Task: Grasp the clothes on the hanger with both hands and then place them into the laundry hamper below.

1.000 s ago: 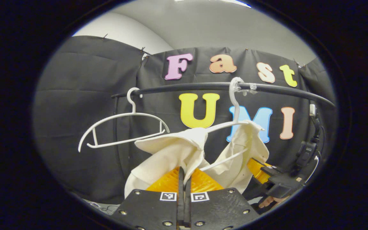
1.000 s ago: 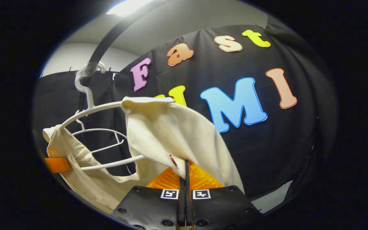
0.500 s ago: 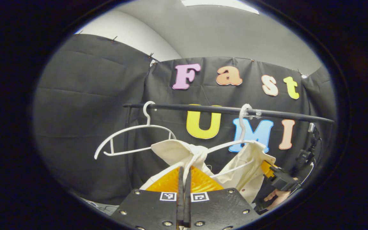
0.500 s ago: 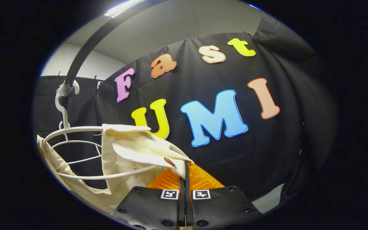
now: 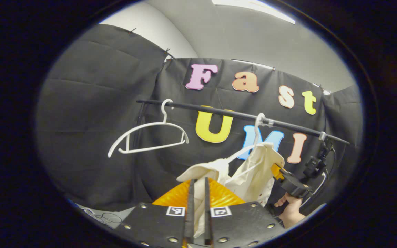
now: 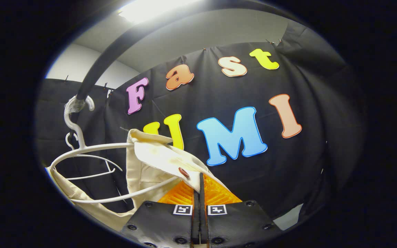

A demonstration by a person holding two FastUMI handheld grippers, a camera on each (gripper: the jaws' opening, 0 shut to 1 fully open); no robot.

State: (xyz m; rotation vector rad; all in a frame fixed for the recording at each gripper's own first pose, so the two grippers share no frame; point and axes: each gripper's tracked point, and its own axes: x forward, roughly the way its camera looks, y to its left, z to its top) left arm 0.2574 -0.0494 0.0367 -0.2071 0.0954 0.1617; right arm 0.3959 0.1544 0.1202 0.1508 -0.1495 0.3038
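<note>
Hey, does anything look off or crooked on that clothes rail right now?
Yes. The cream garment is half off its hanger: one side still hooked over it, the other dragged down by the left gripper.

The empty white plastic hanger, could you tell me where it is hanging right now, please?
In the left gripper view, the empty white plastic hanger hangs at the left end of the black rail, left of the cream garment on its own hanger.
</note>
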